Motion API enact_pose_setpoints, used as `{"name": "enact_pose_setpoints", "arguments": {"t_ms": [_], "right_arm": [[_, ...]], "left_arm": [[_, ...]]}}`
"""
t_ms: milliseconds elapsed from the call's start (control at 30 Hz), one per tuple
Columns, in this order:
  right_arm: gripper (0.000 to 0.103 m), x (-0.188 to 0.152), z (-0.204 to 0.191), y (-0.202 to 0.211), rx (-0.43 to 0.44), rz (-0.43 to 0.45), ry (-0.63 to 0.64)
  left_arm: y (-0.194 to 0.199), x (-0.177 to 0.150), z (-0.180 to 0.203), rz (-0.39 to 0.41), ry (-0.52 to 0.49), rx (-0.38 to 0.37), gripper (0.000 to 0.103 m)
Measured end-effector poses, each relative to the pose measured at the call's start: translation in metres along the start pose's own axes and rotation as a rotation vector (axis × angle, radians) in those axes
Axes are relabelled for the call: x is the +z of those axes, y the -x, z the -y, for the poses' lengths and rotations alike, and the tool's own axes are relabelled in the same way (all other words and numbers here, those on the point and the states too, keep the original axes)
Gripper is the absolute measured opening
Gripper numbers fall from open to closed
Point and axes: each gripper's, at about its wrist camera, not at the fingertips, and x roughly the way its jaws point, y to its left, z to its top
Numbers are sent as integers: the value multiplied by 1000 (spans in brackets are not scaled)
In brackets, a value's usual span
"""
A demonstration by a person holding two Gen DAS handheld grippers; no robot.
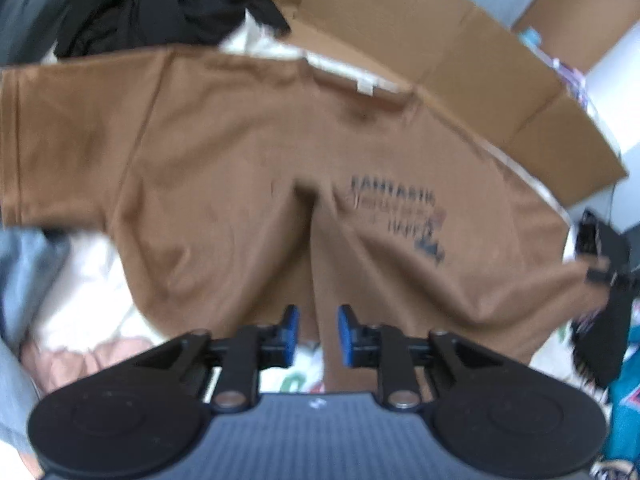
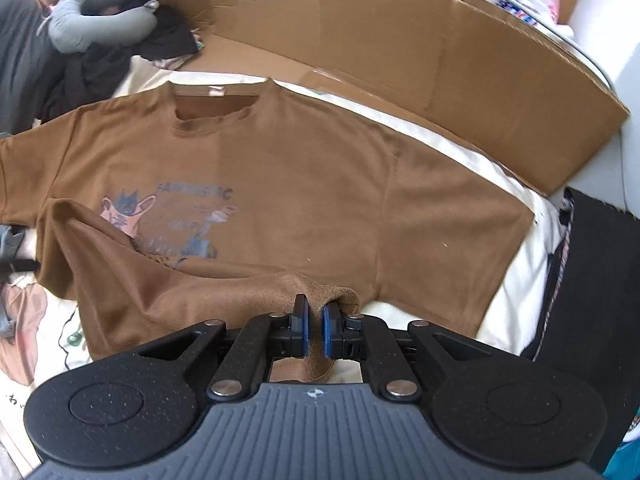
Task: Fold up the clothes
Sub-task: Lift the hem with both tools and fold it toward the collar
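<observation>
A brown T-shirt with a dark printed text and cartoon on its chest lies front-up on white bedding, collar toward the far side. My left gripper hovers over the shirt's lower edge. Its blue pads stand apart, and a raised ridge of brown cloth runs between them without being pinched. In the right wrist view the T-shirt has its lower part drawn up over the print. My right gripper is shut on that bunched hem, with brown cloth squeezed between its pads.
A flattened cardboard box stands as a wall along the far side. A grey neck pillow and dark clothes lie at the far left. Black fabric borders the right, and pink cloth the near left.
</observation>
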Motion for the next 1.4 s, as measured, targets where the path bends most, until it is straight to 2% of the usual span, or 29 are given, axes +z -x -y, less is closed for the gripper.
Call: {"name": "enact_pose_setpoints", "arguments": {"t_ms": [200,367,500,533,567,600,700,900,1000,1167,1400], "right_arm": [[5,-7,7,-14,38,-26,-42],[5,-12,27,-13,24,-29,-95],[5,-19,44,-12,4,-42,-113],[5,-19,46,-12,5,-43,-117],[5,-19,48,-13,5,-44,-120],[5,-19,50,-13,8,-44,-120],[5,-16,49,-14,10,-39,-111],[5,-7,46,-16,7,-27,-104],[5,-5,44,-18,-2,-35,-97],[5,-5,43,-22,-10,-49,-81],[5,-8,48,-29,-15,-65,-78]], "left_arm": [[-45,-31,7,-75,-12,17,33],[-63,-37,10,-80,14,-18,41],[-73,-37,14,-77,-4,-44,41],[-74,-36,14,-71,3,-54,34],[-74,-34,14,-68,10,-71,15],[-73,-32,15,-73,11,-88,7],[-61,-20,22,-62,-32,-91,6],[-30,17,34,-6,-43,-198,5],[-34,40,40,1,-31,-214,5],[-52,53,66,1,-61,-202,5],[-80,49,78,-19,-80,-157,5]]}}
